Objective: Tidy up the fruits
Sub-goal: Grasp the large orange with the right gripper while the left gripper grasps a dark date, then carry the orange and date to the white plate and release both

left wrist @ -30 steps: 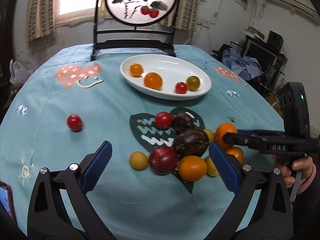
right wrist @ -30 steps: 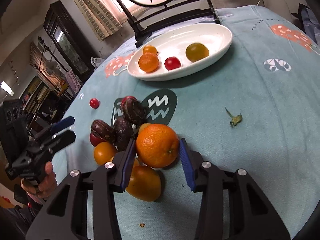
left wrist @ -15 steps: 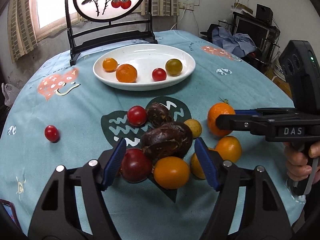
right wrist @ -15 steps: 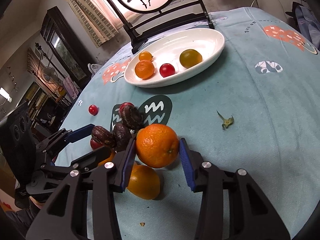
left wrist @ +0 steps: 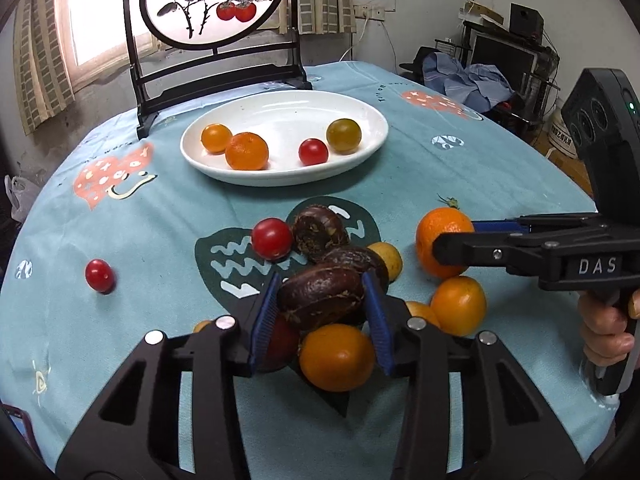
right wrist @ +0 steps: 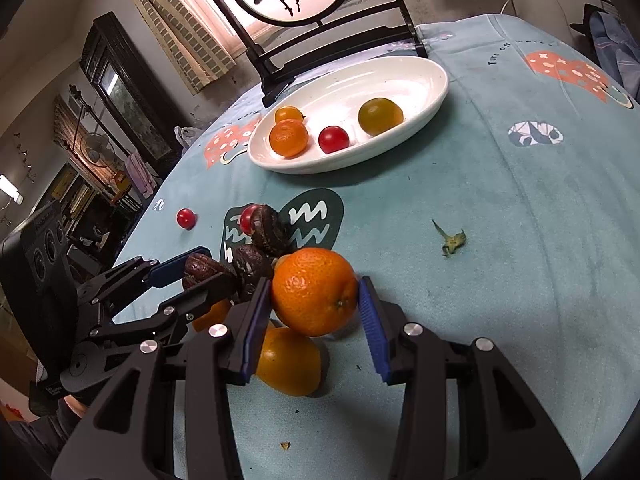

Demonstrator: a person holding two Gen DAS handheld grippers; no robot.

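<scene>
Beneath the left gripper (left wrist: 322, 312), a dark red fruit (left wrist: 282, 344) is mostly hidden at 7 o'clock. Its ribbed blue pads clamp a wrinkled brown passion fruit (left wrist: 322, 298) in the pile. The right gripper (right wrist: 316, 312) squeezes a dimpled mandarin (right wrist: 314, 292), with the glossy oval plate (right wrist: 424, 96) at 12 o'clock.

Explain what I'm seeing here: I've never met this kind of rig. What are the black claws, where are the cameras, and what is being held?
No robot: a person holds two hand-operated grippers, each with a fisheye camera looking along its fingers. The left view shows the left gripper closed on a dark brown wrinkled fruit. The right view shows the right gripper clamping a large orange. More fruit is piled on the blue tablecloth, a red tomato lies apart, and a white oval plate holds four fruits.
</scene>
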